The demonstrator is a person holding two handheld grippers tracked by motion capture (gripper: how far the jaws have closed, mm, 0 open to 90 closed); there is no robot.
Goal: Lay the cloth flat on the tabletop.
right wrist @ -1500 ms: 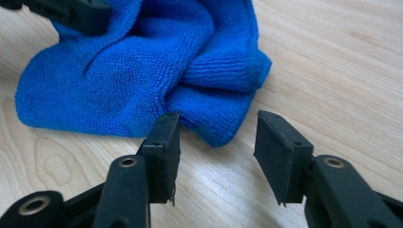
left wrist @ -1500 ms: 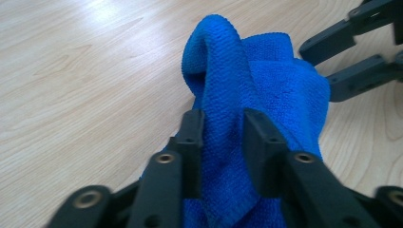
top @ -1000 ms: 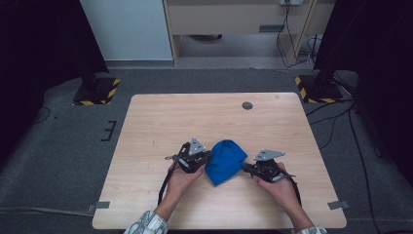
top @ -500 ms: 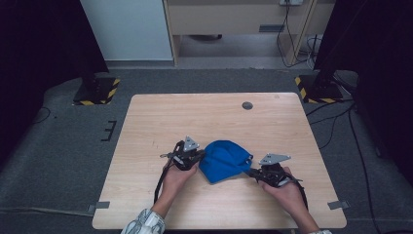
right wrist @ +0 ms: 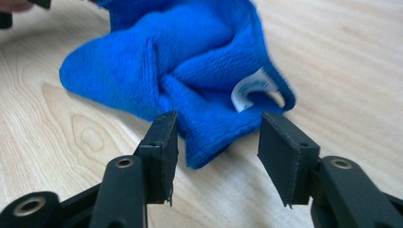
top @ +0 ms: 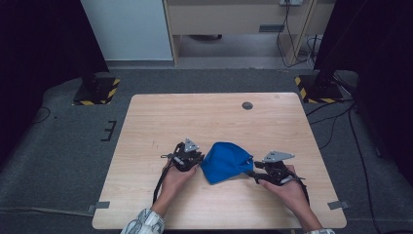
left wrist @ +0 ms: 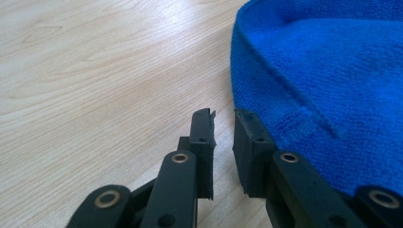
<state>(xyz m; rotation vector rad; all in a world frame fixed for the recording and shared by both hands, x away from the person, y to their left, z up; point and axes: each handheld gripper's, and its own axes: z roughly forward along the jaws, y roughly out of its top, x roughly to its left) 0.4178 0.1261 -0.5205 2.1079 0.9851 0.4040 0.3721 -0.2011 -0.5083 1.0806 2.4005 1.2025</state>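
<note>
Spread wider since before: blue cloth (top: 225,161). Right gripper (right wrist: 216,156) agape, cloth corner between; left gripper (left wrist: 222,142) narrowly parted, seemingly empty, beside cloth.

Between the two black tongs lies a bright blue cloth (top: 226,162) with a small white label (right wrist: 251,89) bearing blue print. The desk (top: 209,117) beneath is pale wood with a wavy grain. Each pair of tongs has brass-coloured rivets and a grey top plate.
</note>
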